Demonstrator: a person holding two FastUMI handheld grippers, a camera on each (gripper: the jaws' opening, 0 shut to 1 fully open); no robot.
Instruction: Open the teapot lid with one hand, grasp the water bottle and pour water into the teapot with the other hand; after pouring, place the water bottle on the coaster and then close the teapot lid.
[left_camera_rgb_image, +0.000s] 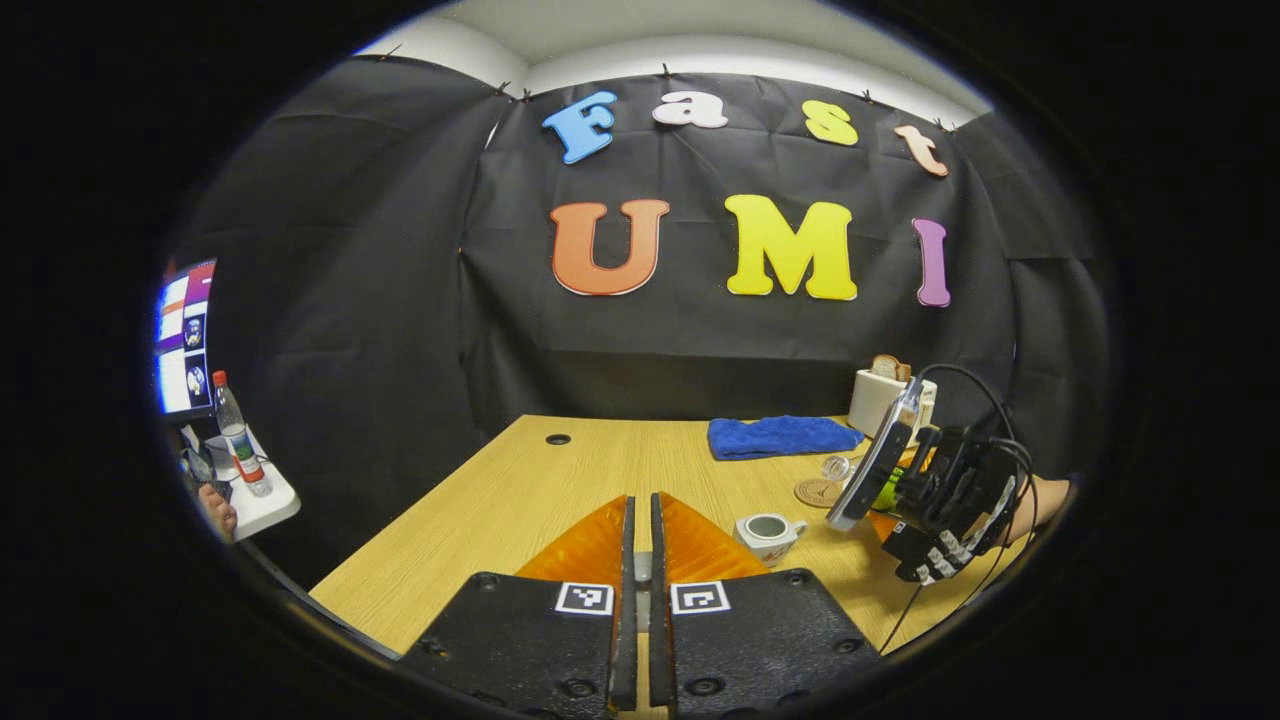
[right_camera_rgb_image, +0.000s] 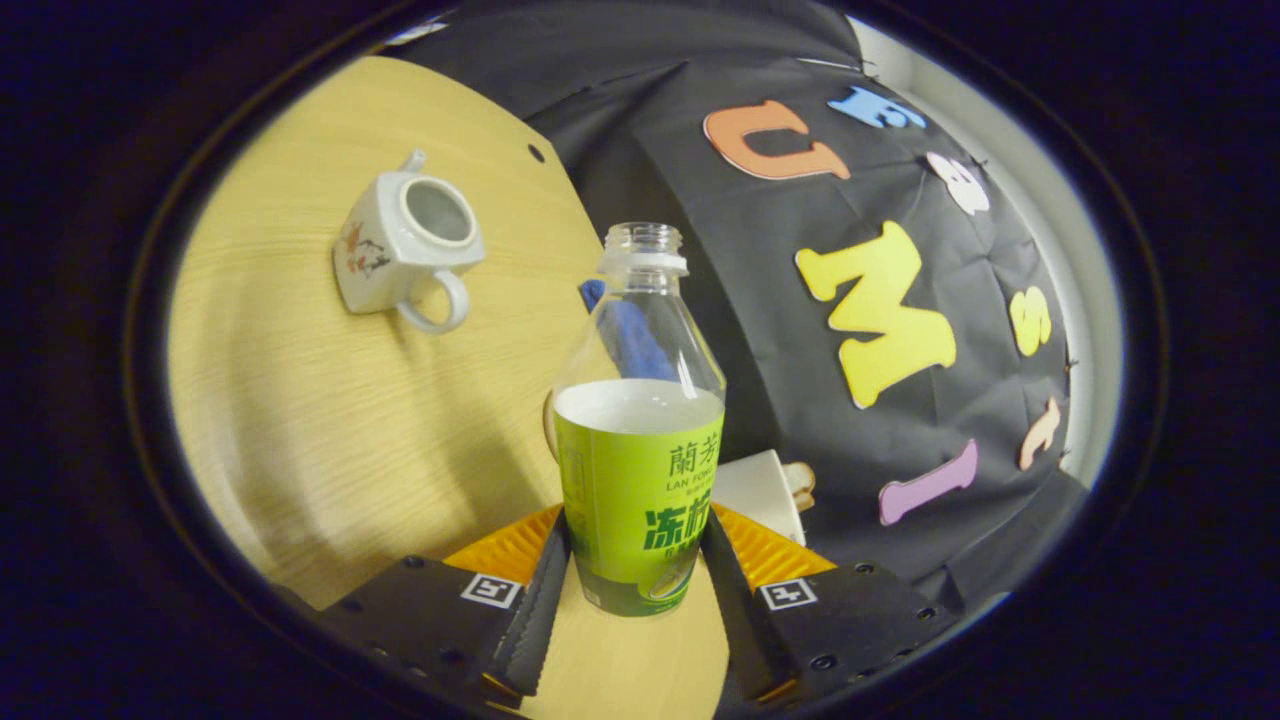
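1. Nearest in the right gripper view, the right gripper (right_camera_rgb_image: 632, 560) has its jaws closed on the labelled lower body of the water bottle (right_camera_rgb_image: 640, 440), one finger pressing each side. The bottle is uncapped and partly full, and gripping it low keeps the neck free for pouring.

2. In the left gripper view, the left gripper (left_camera_rgb_image: 640, 560) has its jaws drawn almost together with a narrow slit between them. Something small may sit in that slit, but I cannot tell whether it is the lid.

3. Farther off, the teapot (right_camera_rgb_image: 405, 240) stands on the table (right_camera_rgb_image: 300, 420) with its mouth uncovered, so it looks ready to take water. It is well apart from the bottle's neck.

4. In the left gripper view the right gripper's body is tilted, with a hand (left_camera_rgb_image: 1045, 500) behind it just beside the teapot, a pose that suits carrying the bottle toward the pot.

5. Beyond the teapot lies the coaster (left_camera_rgb_image: 820, 492), bare, where the bottle belongs after pouring.

6. Farthest, a blue cloth (left_camera_rgb_image: 780, 437) lies near the table's back edge.
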